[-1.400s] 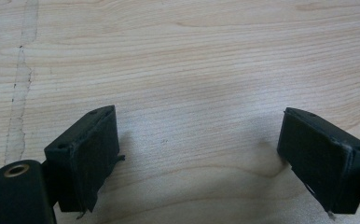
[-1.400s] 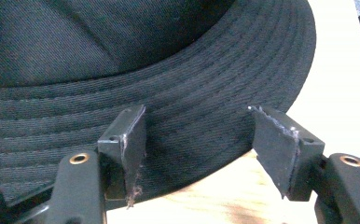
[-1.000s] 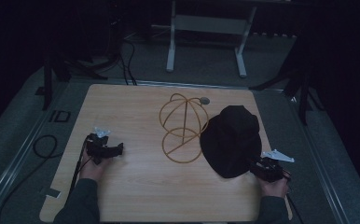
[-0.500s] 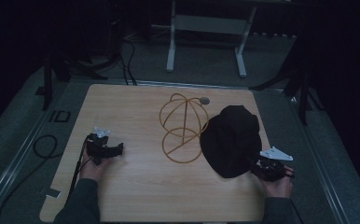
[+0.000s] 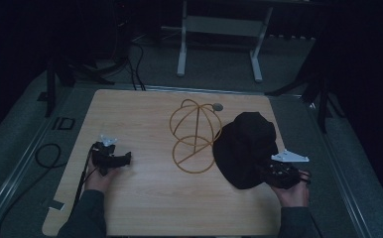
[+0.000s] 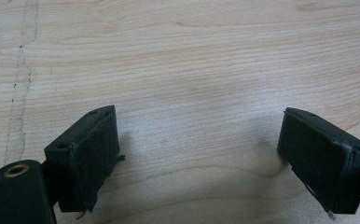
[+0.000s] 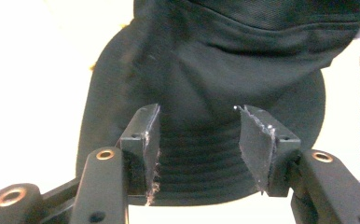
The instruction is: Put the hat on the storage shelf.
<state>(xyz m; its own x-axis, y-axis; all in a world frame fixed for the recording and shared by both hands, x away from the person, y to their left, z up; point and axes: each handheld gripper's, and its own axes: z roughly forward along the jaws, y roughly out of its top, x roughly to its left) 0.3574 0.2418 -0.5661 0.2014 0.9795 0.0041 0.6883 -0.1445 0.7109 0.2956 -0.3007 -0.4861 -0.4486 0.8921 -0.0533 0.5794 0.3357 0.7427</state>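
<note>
Wooden table (image 5: pixel 145 198): black cap's (image 7: pixel 225 84) brim lies between right gripper's (image 7: pixel 199 154) parted jaws.

Only one mark could be read: the pale characters "ID" (image 5: pixel 63 123) stood on the dark surface just off the table's (image 5: pixel 145 198) far left corner in the high view. The black cap (image 7: pixel 225 70) showed no readable logo or lettering, and the wooden tabletop carried no print.
</note>
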